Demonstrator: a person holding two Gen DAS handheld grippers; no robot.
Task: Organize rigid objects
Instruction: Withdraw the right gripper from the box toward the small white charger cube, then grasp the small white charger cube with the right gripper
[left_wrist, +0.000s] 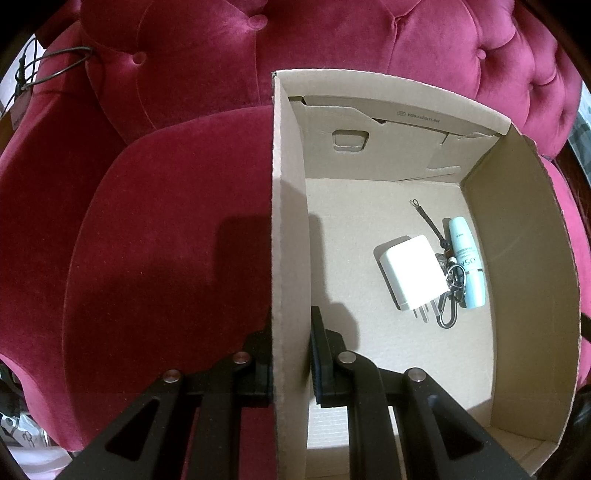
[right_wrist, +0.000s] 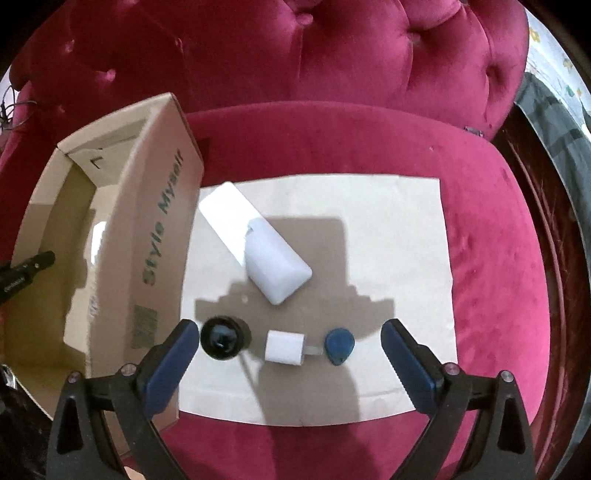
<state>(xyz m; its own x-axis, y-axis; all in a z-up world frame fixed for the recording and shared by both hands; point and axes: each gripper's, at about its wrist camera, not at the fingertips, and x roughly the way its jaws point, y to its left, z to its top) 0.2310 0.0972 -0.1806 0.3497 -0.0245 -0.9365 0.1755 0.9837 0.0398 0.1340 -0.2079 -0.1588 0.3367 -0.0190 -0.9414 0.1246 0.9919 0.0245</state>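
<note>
Left tongs (left_wrist: 291, 354) clamp brown cardboard box (left_wrist: 290, 206) wall; right tongs (right_wrist: 288, 347) spread wide over small white cube charger (right_wrist: 284, 348) on red velvet sofa (right_wrist: 491, 295).

A deep crimson velvet armchair (right_wrist: 369, 55) with a button-tufted backrest fills both views, its rounded seat cushion (left_wrist: 166, 240) spreading across the left half of the left wrist view. A thin dark cable (left_wrist: 51, 66) loops over the armrest at the upper left of that view. At the far right edge of the right wrist view hangs a grey and patterned cloth (right_wrist: 554, 110).
</note>
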